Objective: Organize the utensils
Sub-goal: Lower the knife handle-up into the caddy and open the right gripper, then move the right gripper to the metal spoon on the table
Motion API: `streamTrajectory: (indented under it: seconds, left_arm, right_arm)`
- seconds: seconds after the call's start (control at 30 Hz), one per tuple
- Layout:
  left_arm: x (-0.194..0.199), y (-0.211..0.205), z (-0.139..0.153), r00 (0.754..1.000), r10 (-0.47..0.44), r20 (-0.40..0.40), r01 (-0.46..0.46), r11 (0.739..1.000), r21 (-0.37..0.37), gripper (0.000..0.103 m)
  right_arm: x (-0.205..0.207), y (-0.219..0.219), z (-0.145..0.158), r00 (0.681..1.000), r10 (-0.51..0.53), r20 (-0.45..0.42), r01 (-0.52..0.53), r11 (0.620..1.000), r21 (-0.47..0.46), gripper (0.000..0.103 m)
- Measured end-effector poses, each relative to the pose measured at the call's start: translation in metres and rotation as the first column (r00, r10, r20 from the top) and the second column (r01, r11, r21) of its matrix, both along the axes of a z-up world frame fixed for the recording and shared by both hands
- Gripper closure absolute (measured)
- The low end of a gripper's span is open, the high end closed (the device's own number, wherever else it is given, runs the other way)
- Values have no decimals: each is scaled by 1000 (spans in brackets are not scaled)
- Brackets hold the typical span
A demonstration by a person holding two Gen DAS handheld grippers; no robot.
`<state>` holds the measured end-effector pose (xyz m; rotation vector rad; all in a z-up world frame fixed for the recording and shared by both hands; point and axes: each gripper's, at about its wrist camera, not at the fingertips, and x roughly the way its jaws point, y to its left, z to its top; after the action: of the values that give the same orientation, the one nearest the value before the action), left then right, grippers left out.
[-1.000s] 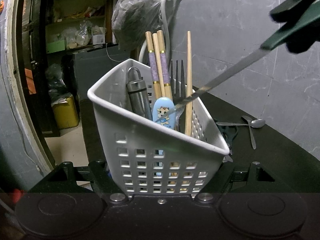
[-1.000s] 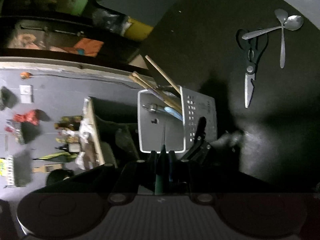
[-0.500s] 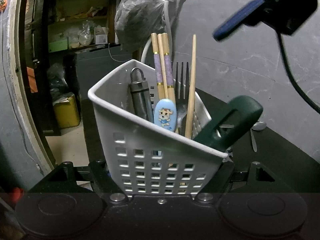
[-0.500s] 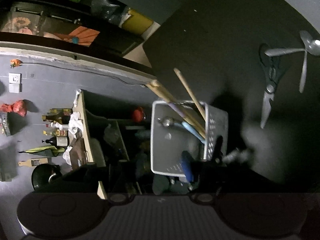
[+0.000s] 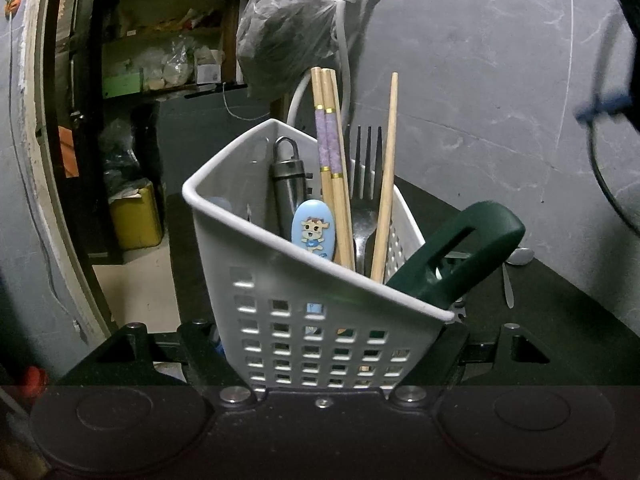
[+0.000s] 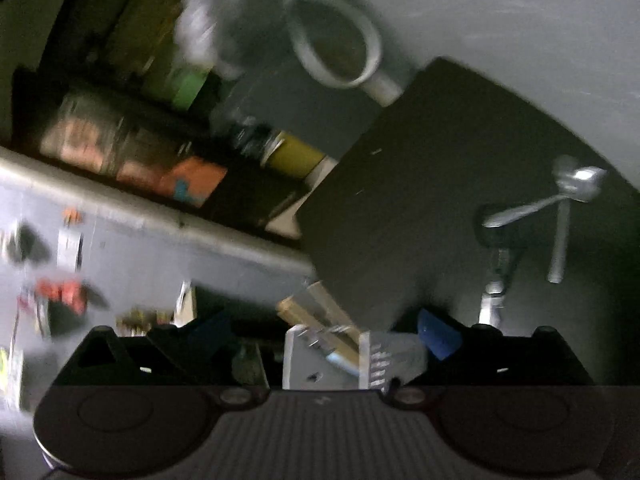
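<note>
Left wrist view: left gripper (image 5: 340,344) clamps the white perforated plastic caddy (image 5: 280,280); green-handled utensil (image 5: 460,256) rests inside at 3 o'clock. Right gripper (image 6: 320,344) spread, holding nothing; two steel spoons (image 6: 568,200) at 2 o'clock.

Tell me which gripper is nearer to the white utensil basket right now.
Left. The left gripper has its fingers on either side of the white utensil basket, gripping it. The right gripper is open above the basket, clear of it.
</note>
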<state>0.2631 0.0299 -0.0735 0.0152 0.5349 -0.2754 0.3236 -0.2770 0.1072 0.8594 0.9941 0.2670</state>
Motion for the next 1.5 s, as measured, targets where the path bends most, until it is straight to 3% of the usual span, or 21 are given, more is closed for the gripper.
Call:
streamTrajectory:
  seconds: [0.27, 0.4, 0.5, 0.63, 0.77, 1.07, 1.33, 1.5]
  left_arm:
    - [4, -5, 3, 1000, 23, -17, -22, 1000, 13, 25]
    - [5, -10, 4, 999, 36, -26, -35, 999, 29, 24]
    - [5, -13, 5, 999, 45, -29, -44, 998, 38, 24]
    - [5, -17, 6, 997, 68, -31, -67, 997, 40, 22]
    - [4, -21, 5, 995, 98, -30, -97, 995, 37, 21]
    - [2, -31, 5, 989, 147, -30, -146, 989, 39, 20]
    - [1, -34, 6, 987, 157, -33, -156, 987, 40, 20]
    - [5, -34, 7, 989, 146, -32, -145, 988, 44, 20]
  right_arm:
    - [-32, -67, -83, 970, -214, -118, 212, 977, -29, 0]
    - [-41, -76, -130, 965, -231, -123, 215, 968, -128, 0]
    - [-40, -68, -146, 985, -170, -38, 150, 940, -306, 0]
    - [-30, -48, -148, 996, 6, 91, 42, 854, -518, 0]
    - [-8, -41, -151, 973, 172, 156, -40, 784, -620, 0]
    - [57, -42, -161, 923, 337, 184, -81, 641, -763, 0]
    - [90, -49, -186, 924, 368, 106, -166, 633, -756, 2]
    - [86, -58, -196, 938, 336, 82, -185, 687, -703, 3]
